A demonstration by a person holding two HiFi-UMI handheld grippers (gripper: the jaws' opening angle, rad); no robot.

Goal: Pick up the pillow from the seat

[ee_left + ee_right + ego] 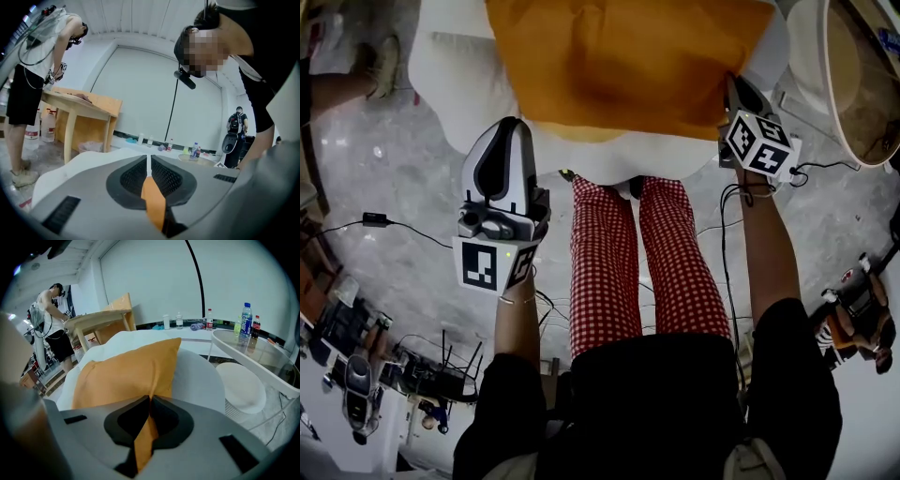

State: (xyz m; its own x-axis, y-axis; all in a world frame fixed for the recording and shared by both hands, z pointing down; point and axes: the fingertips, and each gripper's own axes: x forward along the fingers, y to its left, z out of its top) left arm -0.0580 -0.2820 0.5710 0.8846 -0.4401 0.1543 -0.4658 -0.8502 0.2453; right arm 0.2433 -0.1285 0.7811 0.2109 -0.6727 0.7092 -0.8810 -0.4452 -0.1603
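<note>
An orange pillow [628,66] lies on a white cushioned seat [455,89]. My right gripper [739,94] is at the pillow's near right corner, shut on it. In the right gripper view the pillow [126,371] stretches away from the right gripper [150,397], and a fold of orange fabric is pinched between the jaws. My left gripper [511,127] hovers to the left of the pillow, over the seat's front edge, apart from the fabric. In its own view the left gripper [148,157] has its jaws together with nothing from the scene between them.
The person's legs in red checked trousers [647,253] stand against the seat's front. A round glass-topped side table [253,357] carrying bottles [246,319] stands to the right. Cables [384,221] lie on the floor at left. A wooden table [84,101] and another person [37,70] are farther off.
</note>
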